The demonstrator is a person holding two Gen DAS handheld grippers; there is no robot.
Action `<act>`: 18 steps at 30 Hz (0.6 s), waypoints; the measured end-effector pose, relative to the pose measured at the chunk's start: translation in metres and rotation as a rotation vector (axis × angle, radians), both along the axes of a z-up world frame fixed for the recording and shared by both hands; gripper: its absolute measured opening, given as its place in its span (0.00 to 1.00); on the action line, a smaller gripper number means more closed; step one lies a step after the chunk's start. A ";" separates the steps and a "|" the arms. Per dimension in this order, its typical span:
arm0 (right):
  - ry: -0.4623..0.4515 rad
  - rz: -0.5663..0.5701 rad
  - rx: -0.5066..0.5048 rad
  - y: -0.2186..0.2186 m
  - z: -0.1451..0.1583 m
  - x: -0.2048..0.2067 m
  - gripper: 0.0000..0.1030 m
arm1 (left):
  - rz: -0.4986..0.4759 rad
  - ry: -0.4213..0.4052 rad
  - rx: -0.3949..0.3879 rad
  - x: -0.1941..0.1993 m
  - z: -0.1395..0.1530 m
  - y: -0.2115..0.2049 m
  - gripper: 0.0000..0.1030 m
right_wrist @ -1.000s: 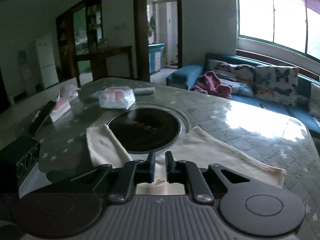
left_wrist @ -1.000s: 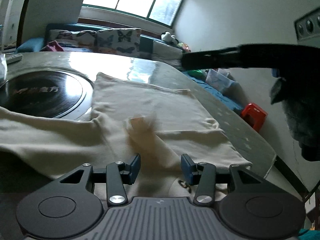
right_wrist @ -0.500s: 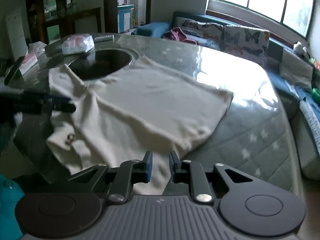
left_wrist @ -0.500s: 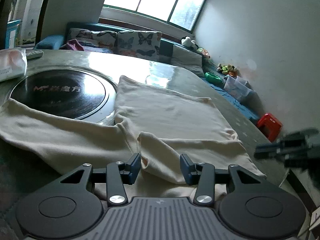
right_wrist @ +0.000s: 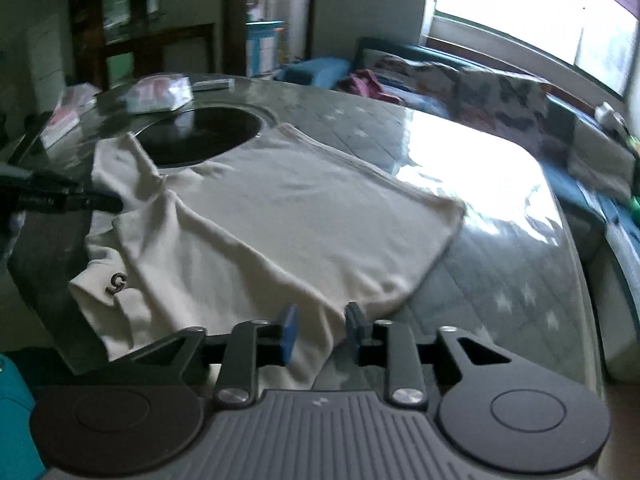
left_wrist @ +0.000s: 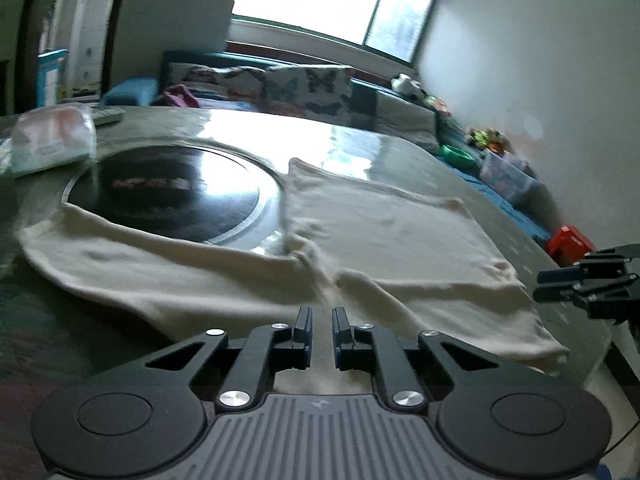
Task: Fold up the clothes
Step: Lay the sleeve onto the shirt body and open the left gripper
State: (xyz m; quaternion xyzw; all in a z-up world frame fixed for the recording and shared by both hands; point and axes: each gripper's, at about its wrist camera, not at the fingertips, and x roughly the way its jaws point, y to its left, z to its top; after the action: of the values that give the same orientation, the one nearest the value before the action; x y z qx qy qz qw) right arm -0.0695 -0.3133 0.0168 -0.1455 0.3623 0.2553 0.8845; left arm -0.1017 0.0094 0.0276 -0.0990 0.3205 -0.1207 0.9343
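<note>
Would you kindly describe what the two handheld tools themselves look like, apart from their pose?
Both match: the left tool and right tool have black linkage arms with silver pivot screws, blue-padded fingertips, two round black discs flanking a grey ribbed body with a small central logo. No sleeves show; a thin dark cable appears at the left view's lower right.

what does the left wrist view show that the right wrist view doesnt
Only the left wrist view shows the red stool and clear storage bin by the wall. Only the right wrist view shows the small logo on the cream shirt and the dark wooden furniture. Both show the shirt spread on the table, the black round cooktop, the sofa and each other's hand-held gripper.
</note>
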 end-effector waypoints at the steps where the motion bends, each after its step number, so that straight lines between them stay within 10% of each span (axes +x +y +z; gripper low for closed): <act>1: 0.004 0.026 -0.009 0.001 -0.001 0.005 0.28 | 0.009 -0.003 0.004 0.001 0.001 0.003 0.11; 11: 0.090 0.232 -0.042 0.002 -0.013 0.043 0.27 | 0.082 0.029 0.083 0.024 -0.005 0.024 0.11; 18: 0.145 0.286 -0.032 -0.007 -0.010 0.048 0.05 | 0.098 0.041 0.118 0.029 -0.010 0.021 0.11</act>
State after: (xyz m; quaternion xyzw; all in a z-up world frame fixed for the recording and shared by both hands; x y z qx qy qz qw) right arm -0.0210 -0.3206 0.0063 -0.1910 0.4047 0.3827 0.8083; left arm -0.0726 0.0304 0.0181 -0.0619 0.3411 -0.0534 0.9365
